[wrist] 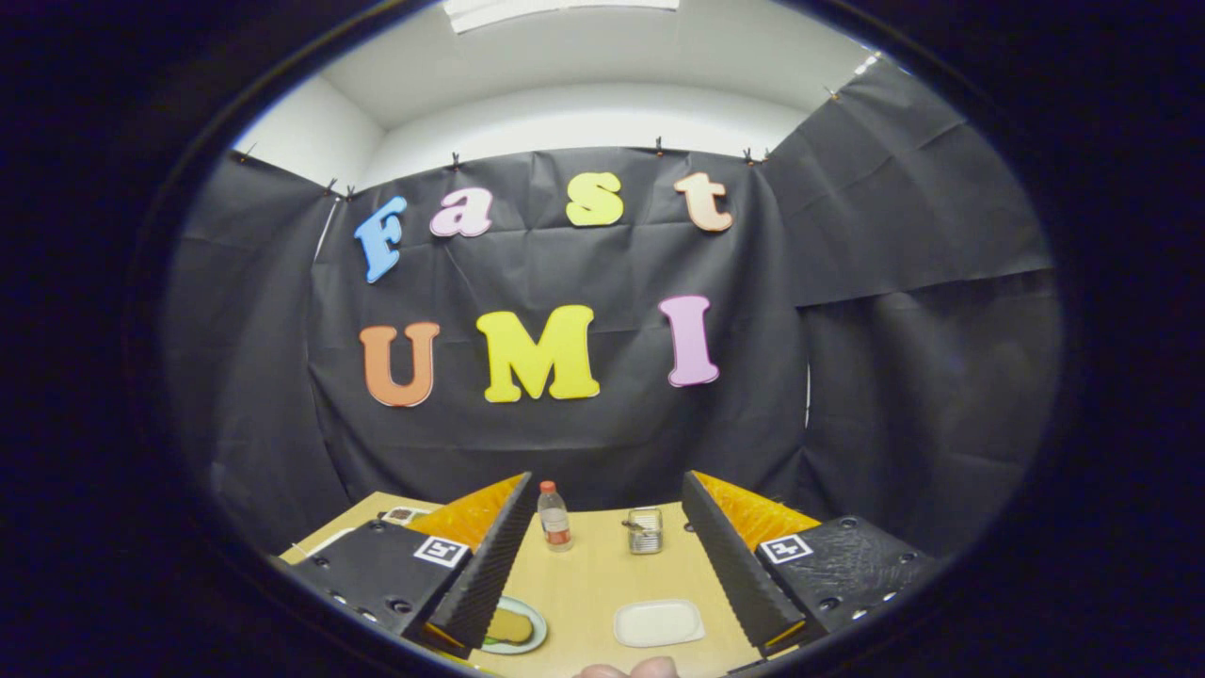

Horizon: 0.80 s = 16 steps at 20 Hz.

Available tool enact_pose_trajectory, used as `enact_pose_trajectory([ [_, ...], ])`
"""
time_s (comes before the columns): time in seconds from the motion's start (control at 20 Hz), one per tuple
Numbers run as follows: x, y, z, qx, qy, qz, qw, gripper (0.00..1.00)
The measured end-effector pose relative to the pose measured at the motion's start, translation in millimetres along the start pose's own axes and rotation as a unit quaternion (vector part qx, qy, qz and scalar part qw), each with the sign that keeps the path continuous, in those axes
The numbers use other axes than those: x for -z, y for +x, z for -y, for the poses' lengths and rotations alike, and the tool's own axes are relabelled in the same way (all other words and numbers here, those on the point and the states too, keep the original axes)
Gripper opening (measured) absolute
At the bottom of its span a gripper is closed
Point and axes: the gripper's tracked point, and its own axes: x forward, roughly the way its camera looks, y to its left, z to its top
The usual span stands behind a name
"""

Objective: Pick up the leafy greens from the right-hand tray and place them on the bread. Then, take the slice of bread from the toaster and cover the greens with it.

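Observation:
My gripper is held high above a wooden table, its fingers wide apart and nothing between them. Low beside the left finger, a round plate holds a slice of bread, partly hidden by that finger. A trace of green shows at the plate's near edge; I cannot tell whether it is leaves. A white rectangular tray lies to the right of the plate, between the fingers, and looks bare. The small metal toaster stands farther back, near the right finger.
A clear bottle with a red cap stands at the table's back, left of the toaster. A person's fingertips show at the near edge, below the tray. A small card lies at the table's far left corner.

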Motion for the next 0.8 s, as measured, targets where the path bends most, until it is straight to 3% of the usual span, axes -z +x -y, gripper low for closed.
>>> enact_pose_trajectory([
  [0.8, -15.8, 15.5, -5.7, -0.016, 0.012, -0.002, 1.000, 0.96],
])
